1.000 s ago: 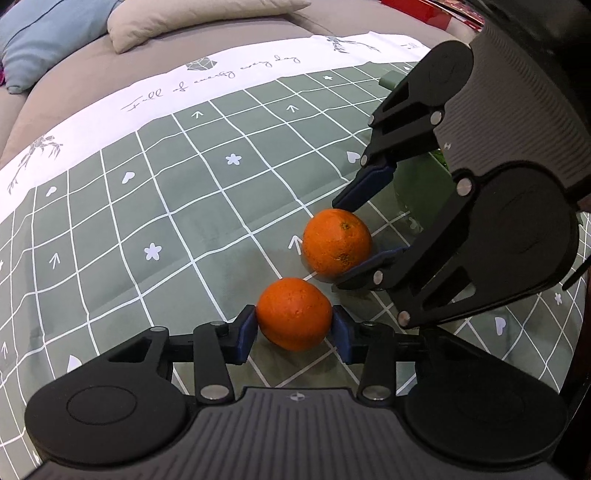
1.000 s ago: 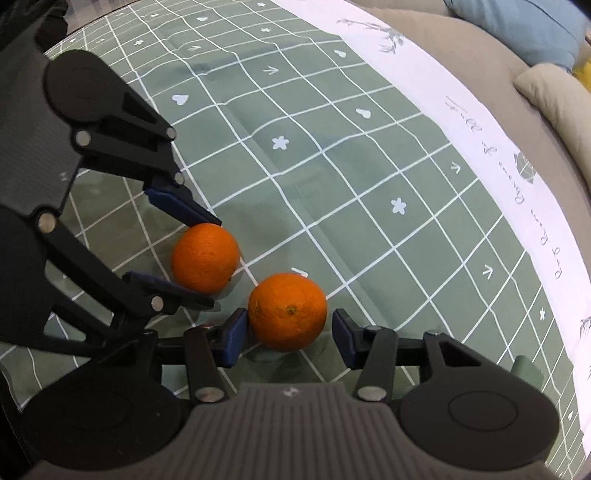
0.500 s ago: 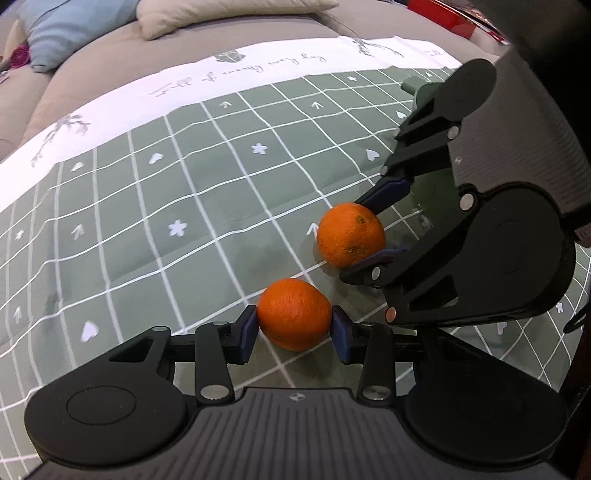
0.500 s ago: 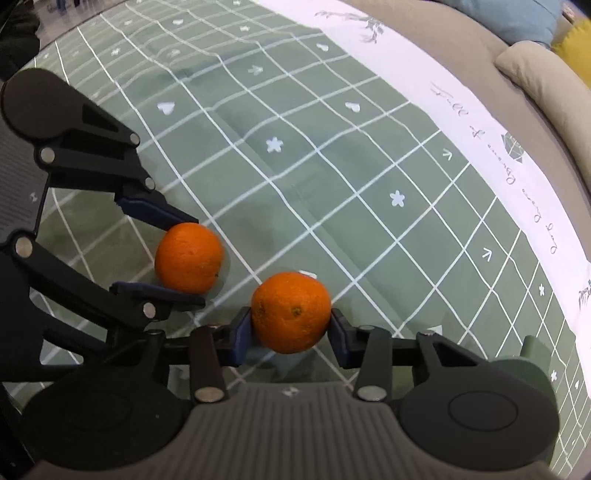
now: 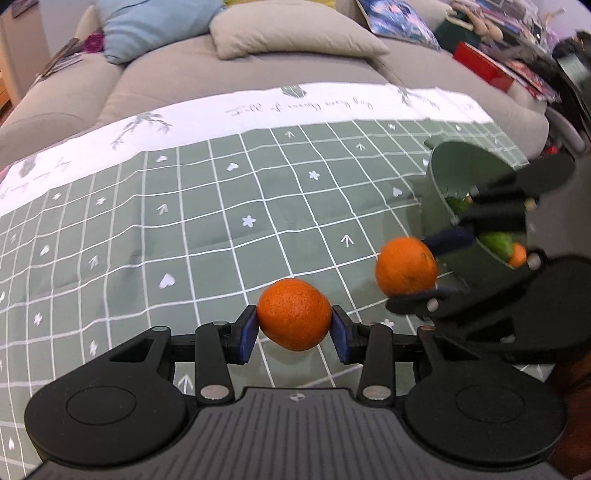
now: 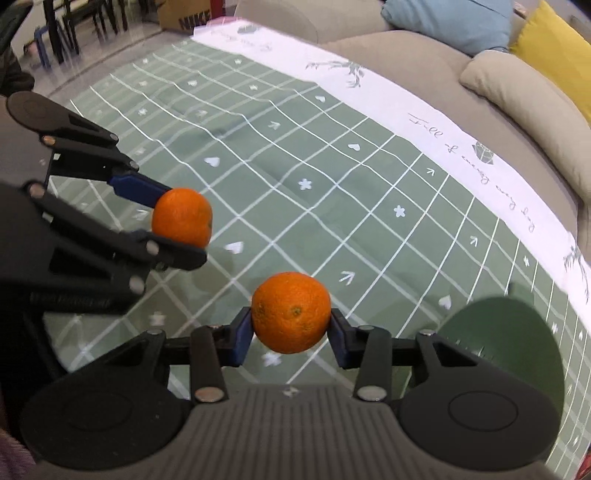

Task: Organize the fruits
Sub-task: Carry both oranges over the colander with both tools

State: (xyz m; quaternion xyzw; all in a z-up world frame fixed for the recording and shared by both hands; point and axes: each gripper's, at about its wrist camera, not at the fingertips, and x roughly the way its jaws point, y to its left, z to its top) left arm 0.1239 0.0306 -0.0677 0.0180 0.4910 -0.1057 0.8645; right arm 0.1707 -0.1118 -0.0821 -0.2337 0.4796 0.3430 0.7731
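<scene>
My left gripper [image 5: 294,330] is shut on an orange [image 5: 294,318] and holds it above the green checked cloth [image 5: 221,206]. My right gripper [image 6: 291,334] is shut on a second orange [image 6: 291,312], also lifted off the cloth. In the left wrist view the right gripper [image 5: 428,269] carries its orange [image 5: 405,271] beside a dark green bowl [image 5: 448,162] that holds green and orange fruit. In the right wrist view the left gripper [image 6: 177,225] shows at left with its orange [image 6: 182,216]; the bowl's wall [image 6: 506,332] lies at lower right.
A beige sofa [image 5: 258,74] with a beige cushion [image 5: 291,27] and a blue cushion [image 5: 147,26] runs behind the cloth. The cloth has a white lettered border [image 5: 295,107]. Red books and clutter [image 5: 491,70] lie at the far right.
Both grippers have lifted their oranges off the cloth. The right gripper has moved toward the green bowl, which now shows in both views.
</scene>
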